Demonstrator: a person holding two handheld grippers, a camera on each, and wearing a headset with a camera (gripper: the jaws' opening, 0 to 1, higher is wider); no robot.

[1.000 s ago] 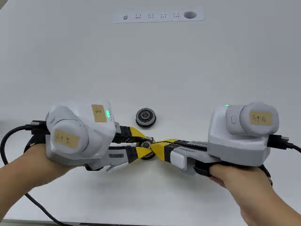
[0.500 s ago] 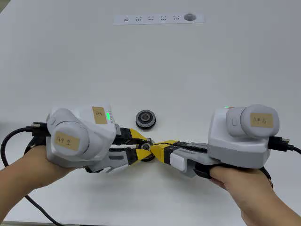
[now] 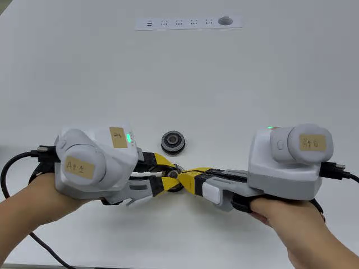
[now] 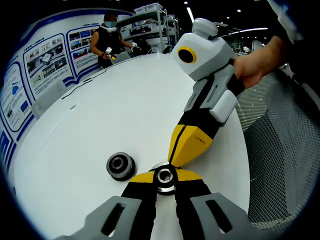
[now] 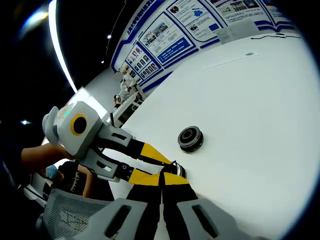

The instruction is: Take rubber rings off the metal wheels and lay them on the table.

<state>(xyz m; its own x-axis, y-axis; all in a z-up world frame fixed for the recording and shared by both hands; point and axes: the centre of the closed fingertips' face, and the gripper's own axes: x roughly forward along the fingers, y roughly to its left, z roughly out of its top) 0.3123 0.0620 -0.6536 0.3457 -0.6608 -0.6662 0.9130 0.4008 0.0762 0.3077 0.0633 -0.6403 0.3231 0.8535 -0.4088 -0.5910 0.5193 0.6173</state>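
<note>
Little has changed — the wheel (image 4: 165, 177) is kept clenched by the left gripper (image 3: 167, 178) near the desk's (image 3: 224, 84) front edge, its ring (image 5: 179, 172) seemingly pinched by the closed right gripper (image 5: 163, 175).

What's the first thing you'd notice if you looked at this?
Two yellow-tipped grippers meeting nose to nose at the front of the white table: the left gripper clamps a metal wheel, and the right gripper, jaws shut, points at its rim. Just behind them lies a second wheel.
</note>
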